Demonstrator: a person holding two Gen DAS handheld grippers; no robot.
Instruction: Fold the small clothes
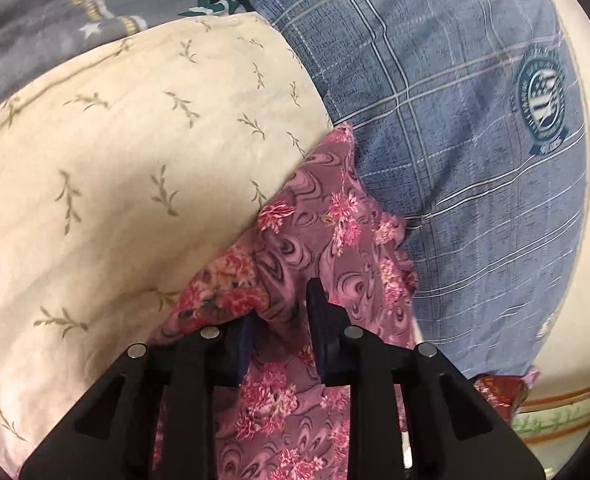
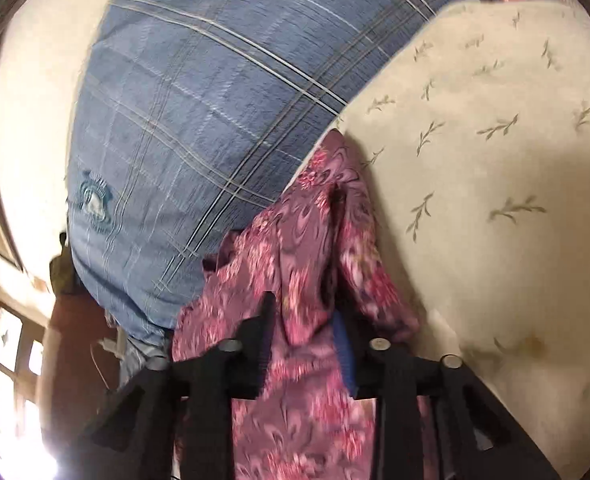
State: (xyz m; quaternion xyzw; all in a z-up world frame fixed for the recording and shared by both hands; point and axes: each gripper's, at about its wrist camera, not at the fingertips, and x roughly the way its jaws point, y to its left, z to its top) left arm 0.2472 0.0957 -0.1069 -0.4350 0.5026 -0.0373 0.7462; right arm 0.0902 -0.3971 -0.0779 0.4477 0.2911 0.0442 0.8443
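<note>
Each gripper pinches the floral garment [image 1: 319, 216], likely to hold it taut for a fold; the left gripper [image 1: 281, 316] has its fingers closed on cloth; the right gripper [image 2: 307, 320] likewise. It hangs between a cream sheet [image 1: 115, 160] and a blue checked cloth [image 1: 455, 120].

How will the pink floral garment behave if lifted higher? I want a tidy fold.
Probably floppy: the pink floral garment bunches in soft folds between the fingers of the left gripper and the right gripper. Likely light, since it drapes thinly over the cream bedding. It may sag in the middle between the two grips.
</note>
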